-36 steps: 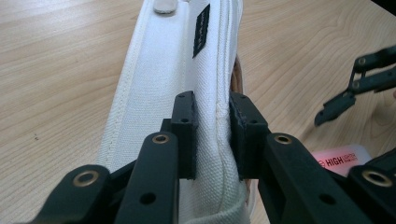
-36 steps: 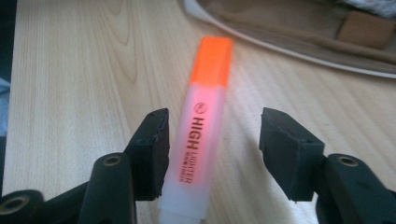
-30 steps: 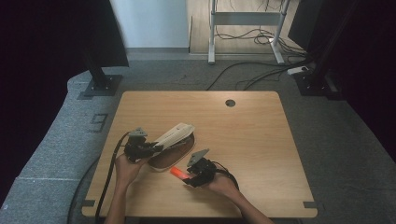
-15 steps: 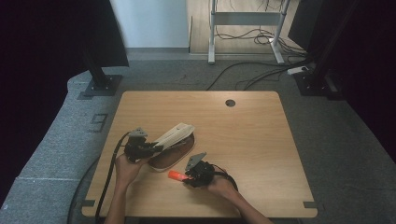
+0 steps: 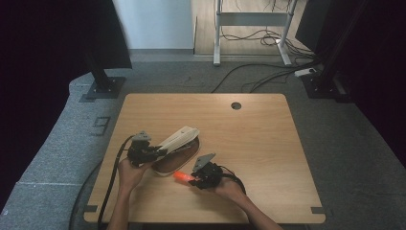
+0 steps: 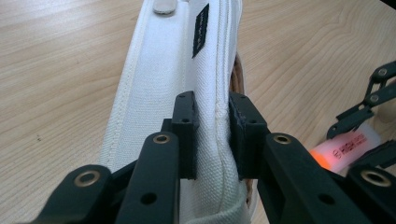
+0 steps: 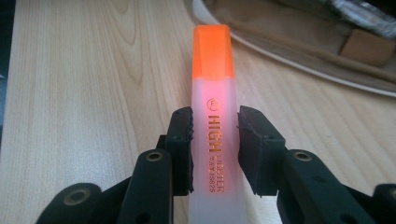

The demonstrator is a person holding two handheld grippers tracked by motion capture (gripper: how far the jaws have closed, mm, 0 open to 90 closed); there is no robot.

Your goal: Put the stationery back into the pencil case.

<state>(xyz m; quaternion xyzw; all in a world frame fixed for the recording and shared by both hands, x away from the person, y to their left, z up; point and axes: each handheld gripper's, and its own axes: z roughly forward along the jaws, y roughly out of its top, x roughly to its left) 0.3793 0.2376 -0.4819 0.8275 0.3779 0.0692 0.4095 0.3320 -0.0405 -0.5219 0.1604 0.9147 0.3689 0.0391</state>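
Observation:
A white canvas pencil case (image 5: 178, 138) lies open on the wooden table (image 5: 258, 139), its lid flap lifted and its brown inside showing. My left gripper (image 5: 155, 152) is shut on the edge of that white flap (image 6: 205, 70), holding it up. My right gripper (image 5: 190, 178) is shut on an orange highlighter (image 5: 181, 176) with a translucent body. In the right gripper view the highlighter (image 7: 213, 93) points its orange cap toward the case's open rim (image 7: 299, 60), a short way from it. The left gripper view shows the highlighter (image 6: 343, 149) and the other gripper at the right edge.
A round cable hole (image 5: 236, 105) sits near the table's far edge. Cables trail from both grippers off the near edge. Dark monitor stands (image 5: 103, 86) and floor cables (image 5: 249, 76) lie beyond the table.
My right gripper with the highlighter has shifted slightly toward the near edge and left. The left gripper keeps the flap lifted in the same place.

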